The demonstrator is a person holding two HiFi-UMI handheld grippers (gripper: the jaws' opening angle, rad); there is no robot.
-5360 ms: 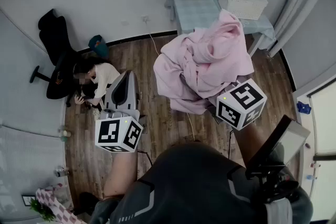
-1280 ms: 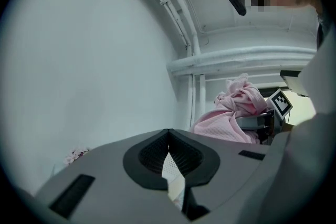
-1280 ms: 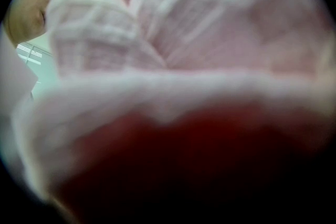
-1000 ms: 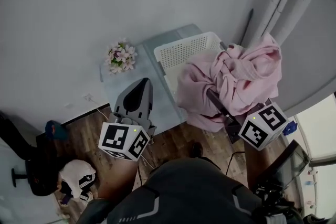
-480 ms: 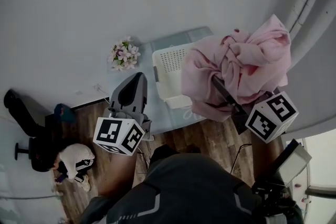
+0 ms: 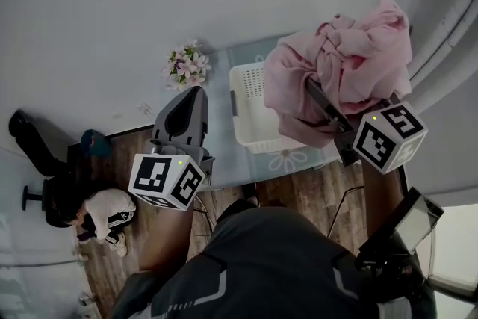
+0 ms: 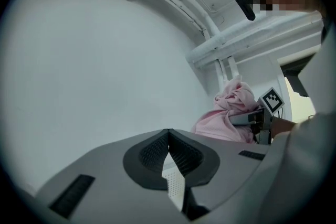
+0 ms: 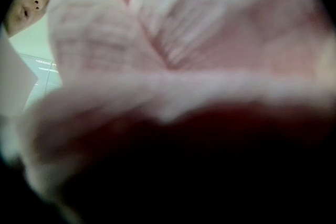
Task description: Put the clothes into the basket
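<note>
A bulky bundle of pink clothes (image 6: pixel 343 60) hangs from my right gripper (image 6: pixel 314 95), which is shut on it; the fingertips are buried in the cloth. The bundle is held over the right part of the white slatted basket (image 6: pixel 250 112), which stands on a pale blue table (image 6: pixel 224 157). In the right gripper view the pink clothes (image 8: pixel 173 60) fill the frame and hide the jaws. My left gripper (image 6: pixel 194 95) is raised over the table's left side, apart from the basket. Its jaws are shut with nothing between them (image 7: pixel 168 135). The pink clothes (image 7: pixel 226 118) show at its right.
A small bunch of flowers (image 6: pixel 187 65) stands on the table's far left corner against the wall. A person (image 6: pixel 104 214) crouches on the wooden floor at the left, beside a black chair (image 6: pixel 33 153). White pipes (image 6: pixel 448 26) run along the right.
I have come from the middle of the room to the table. Over the last second the right gripper has carried the pink bundle up and right above the basket. The left gripper stays shut.
</note>
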